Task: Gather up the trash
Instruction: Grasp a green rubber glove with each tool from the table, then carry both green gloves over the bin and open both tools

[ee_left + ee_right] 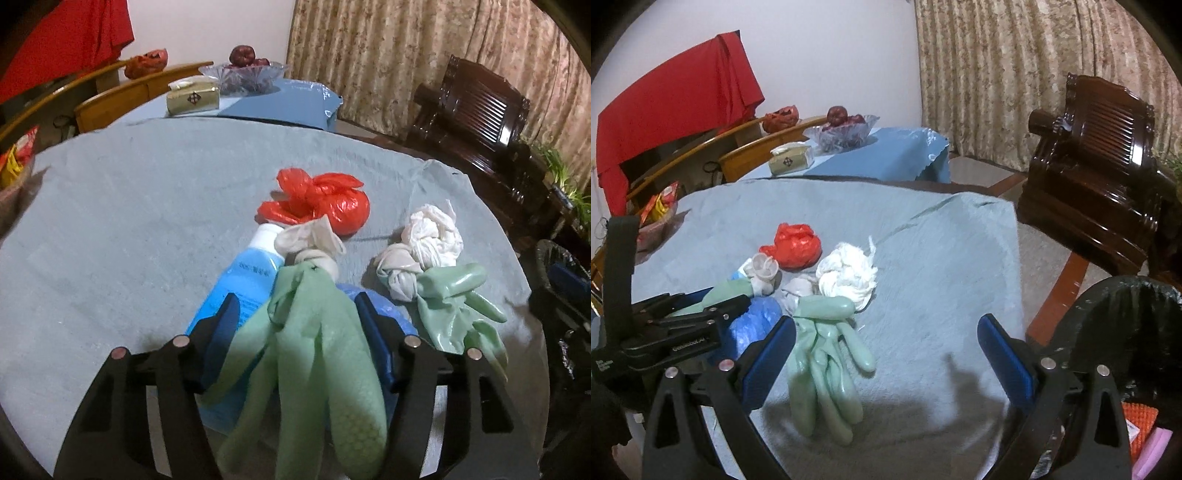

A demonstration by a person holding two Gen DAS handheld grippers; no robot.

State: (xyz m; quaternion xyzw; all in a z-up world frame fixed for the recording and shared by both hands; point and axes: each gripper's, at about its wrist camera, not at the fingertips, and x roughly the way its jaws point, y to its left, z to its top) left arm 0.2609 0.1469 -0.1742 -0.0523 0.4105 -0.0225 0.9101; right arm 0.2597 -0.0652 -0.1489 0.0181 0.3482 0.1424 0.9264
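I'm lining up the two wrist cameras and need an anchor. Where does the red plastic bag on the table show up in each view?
Left wrist: red plastic bag sits just right of centre, beyond the blue bottle.
Right wrist: red plastic bag sits left of centre, mid-height, beside the white bag.
Shared landmark: the tissue box on the far table.

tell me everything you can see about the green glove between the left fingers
The green glove looks like thin, soft rubber, pale mint, with a scaly grip pattern on its fingertips. It is limp and wrinkled, its whitish cuff knotted at the far end. It lies on the blue bottle and the grey-blue cloth, fingers pointing toward the camera. The left gripper is open around it; contact with the pads is unclear.
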